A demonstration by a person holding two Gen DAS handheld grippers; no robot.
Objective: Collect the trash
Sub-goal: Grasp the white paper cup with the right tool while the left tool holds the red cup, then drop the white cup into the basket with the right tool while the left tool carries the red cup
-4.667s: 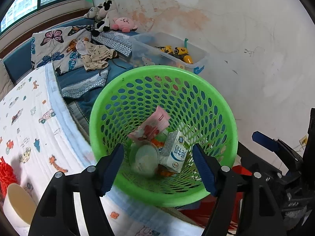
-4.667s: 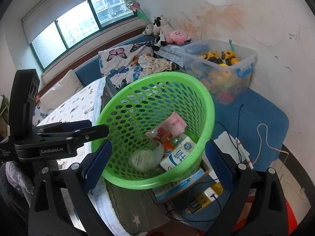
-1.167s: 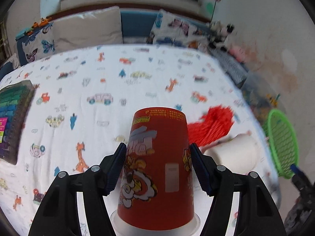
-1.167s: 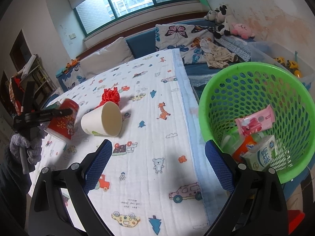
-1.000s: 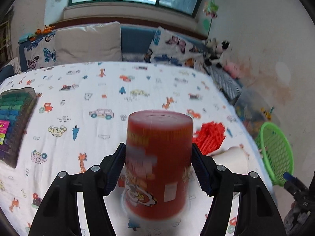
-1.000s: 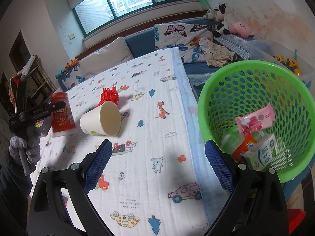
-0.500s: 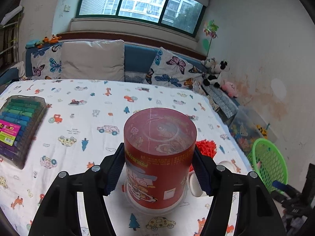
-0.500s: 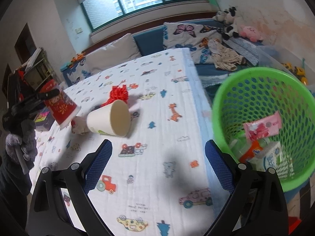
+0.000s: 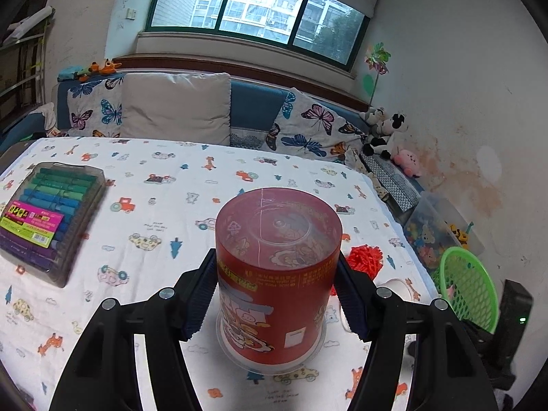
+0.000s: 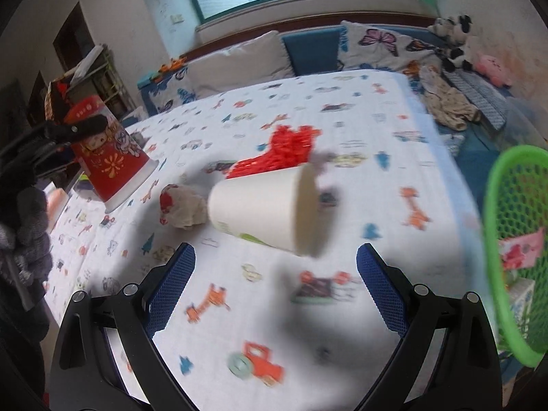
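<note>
While the left hand-held gripper (image 9: 277, 291) clamps the upside-down red cup (image 9: 278, 274) at mid-wall, lifted and tilted above the cartoon-print bed cover (image 9: 164, 205), the right hand-held gripper (image 10: 275, 284) hangs spread and empty, facing the white paper cup (image 10: 270, 209) lying on its side. Both cups look light and thin-walled, likely to buckle under a hard squeeze, so 2 pads across the body near the stiffer rim should suit. The green basket (image 10: 513, 239) waits at the bed's edge.
</note>
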